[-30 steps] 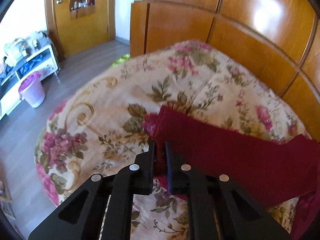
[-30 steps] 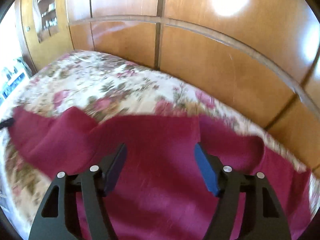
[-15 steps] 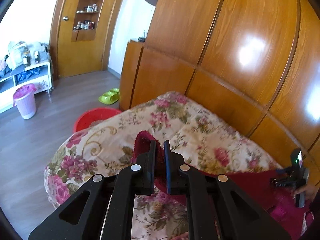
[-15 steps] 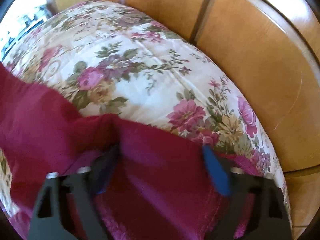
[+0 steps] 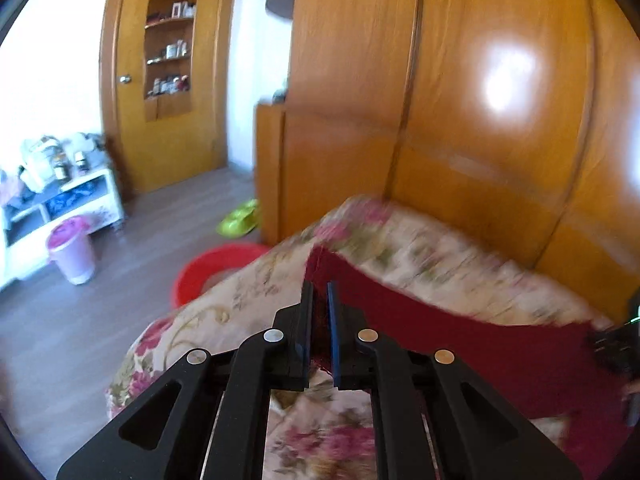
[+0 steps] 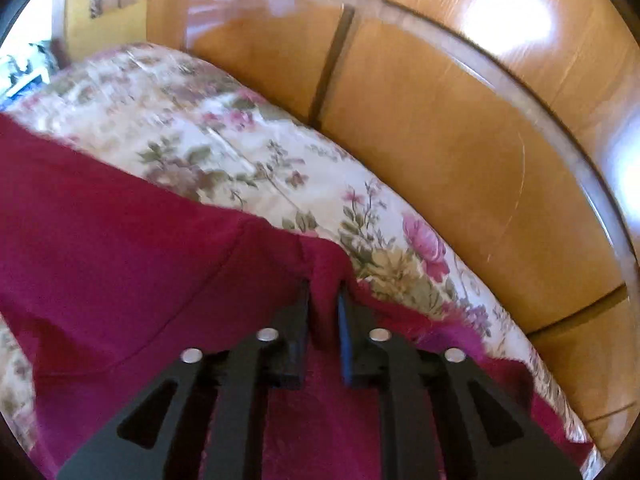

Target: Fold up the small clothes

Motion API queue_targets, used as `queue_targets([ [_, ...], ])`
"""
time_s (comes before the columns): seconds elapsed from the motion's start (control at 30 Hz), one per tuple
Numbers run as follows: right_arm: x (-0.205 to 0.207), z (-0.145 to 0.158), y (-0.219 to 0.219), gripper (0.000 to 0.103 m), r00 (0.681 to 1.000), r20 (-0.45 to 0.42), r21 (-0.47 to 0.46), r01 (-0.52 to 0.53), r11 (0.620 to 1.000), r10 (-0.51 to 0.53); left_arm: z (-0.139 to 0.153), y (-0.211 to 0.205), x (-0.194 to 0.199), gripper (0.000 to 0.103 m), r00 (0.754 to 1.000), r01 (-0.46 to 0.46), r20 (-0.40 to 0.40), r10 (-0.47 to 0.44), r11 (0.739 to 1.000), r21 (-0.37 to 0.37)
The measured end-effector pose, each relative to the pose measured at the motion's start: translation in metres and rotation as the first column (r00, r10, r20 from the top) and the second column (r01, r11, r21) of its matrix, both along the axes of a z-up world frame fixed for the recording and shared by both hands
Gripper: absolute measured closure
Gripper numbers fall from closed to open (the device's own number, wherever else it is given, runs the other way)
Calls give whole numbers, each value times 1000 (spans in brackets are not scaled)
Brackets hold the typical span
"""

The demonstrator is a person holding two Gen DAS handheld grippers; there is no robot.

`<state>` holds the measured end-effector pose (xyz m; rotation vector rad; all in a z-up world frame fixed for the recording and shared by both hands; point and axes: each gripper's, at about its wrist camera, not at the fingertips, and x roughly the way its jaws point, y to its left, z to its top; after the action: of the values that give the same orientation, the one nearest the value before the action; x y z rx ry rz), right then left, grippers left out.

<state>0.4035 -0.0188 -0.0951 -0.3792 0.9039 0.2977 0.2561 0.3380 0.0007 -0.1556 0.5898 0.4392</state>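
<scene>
Up comes our left gripper (image 5: 319, 312), clamped on the red garment (image 5: 460, 332) above the floral bedspread (image 5: 420, 256); ahead, wooden panelling (image 5: 480, 120). Right gripper (image 6: 324, 320) closing on a fold.

We note the garment (image 6: 120, 248) is a dark red cloth, matt, with a slightly napped weave and a fuzzy, frayed-looking edge. The bedspread (image 6: 248, 152) is a printed floral cloth, matt and smooth. The headboard (image 6: 460, 152) is varnished wood, highly glossy, throwing bright glare patches. The left gripper (image 5: 319, 300) and right gripper (image 6: 324, 300) are matt black plastic with small bright metal pins; their fingers (image 5: 333, 320) carry blue pads. The floor (image 5: 160, 232) reads as greyish wood-look boards, low sheen. The basin (image 5: 208, 264) and bin (image 5: 74, 252) look like smooth plastic.
</scene>
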Motion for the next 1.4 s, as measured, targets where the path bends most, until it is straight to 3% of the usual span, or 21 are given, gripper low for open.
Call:
queue_targets([
  [0.03,-3,2,-1,72,1000,6,15,24,1000,-24,-12,2,9,97,998,-30,-51,30,1000,10],
  [0.07,-5,4,-5,45,999,4,28,42,999,-42,-27,6,17,97,993,-41,-110,39,999,-15],
  [0.13,-16,17,-18,25,998,13,86,68,994,-69,-43,13,17,97,983,-92,-164,84,995,-43],
  [0.17,-22,23,-24,24,997,18,113,73,991,-75,-45,15,13,94,979,-119,-171,111,992,-43],
  [0.27,-54,39,-63,17,992,16,188,119,975,-124,-46,22,-17,61,975,-182,-152,165,977,-112],
  [0.37,-102,34,-113,17,980,-54,256,201,946,-194,-38,8,-53,60,988,-125,-108,106,976,-181],
  [0.5,-172,10,-169,17,949,-135,206,308,929,-285,-35,-53,-103,60,993,88,-54,-103,969,-229],
  [0.57,-198,-3,-192,14,924,-174,178,370,912,-341,-34,-95,-125,60,971,225,-30,-239,943,-244],
  [0.63,-225,-15,-215,11,903,-191,178,417,891,-385,-39,-144,-146,60,929,352,-25,-370,900,-257],
  [0.73,-256,-4,-234,11,892,-190,233,447,864,-410,-57,-198,-164,60,873,441,-69,-484,841,-313],
  [0.83,-282,10,-263,12,865,-169,283,501,818,-471,-70,-232,-175,60,849,459,-96,-519,816,-352],
  [0.9,-297,17,-297,12,823,-165,317,565,762,-543,-75,-248,-182,60,851,454,-111,-513,825,-335],
  [1.03,-335,18,-394,24,633,-193,354,758,548,-750,-77,-268,-189,54,846,443,-130,-517,817,-370],
  [1.1,-355,11,-449,31,494,-255,384,841,382,-832,-77,-275,-192,54,844,446,-137,-518,820,-358],
  [1.17,-368,2,-492,35,381,-312,418,878,234,-870,-73,-284,-192,54,838,453,-151,-525,822,-345],
  [1.2,-370,-1,-506,36,347,-331,430,883,188,-878,-74,-287,-189,54,836,455,-156,-527,823,-339],
  [1.23,-368,-6,-521,36,320,-353,443,885,144,-879,-73,-291,-188,54,832,461,-162,-531,823,-332],
  [1.33,-354,-16,-544,40,291,-379,437,893,107,-878,-70,-305,-186,54,822,478,-173,-543,822,-308],
  [1.37,-352,-18,-551,55,296,-387,434,894,111,-874,-69,-311,-186,54,816,486,-180,-550,820,-303],
  [1.4,-347,-21,-553,61,307,-391,427,896,125,-868,-69,-316,-185,54,811,491,-184,-555,818,-300],
])
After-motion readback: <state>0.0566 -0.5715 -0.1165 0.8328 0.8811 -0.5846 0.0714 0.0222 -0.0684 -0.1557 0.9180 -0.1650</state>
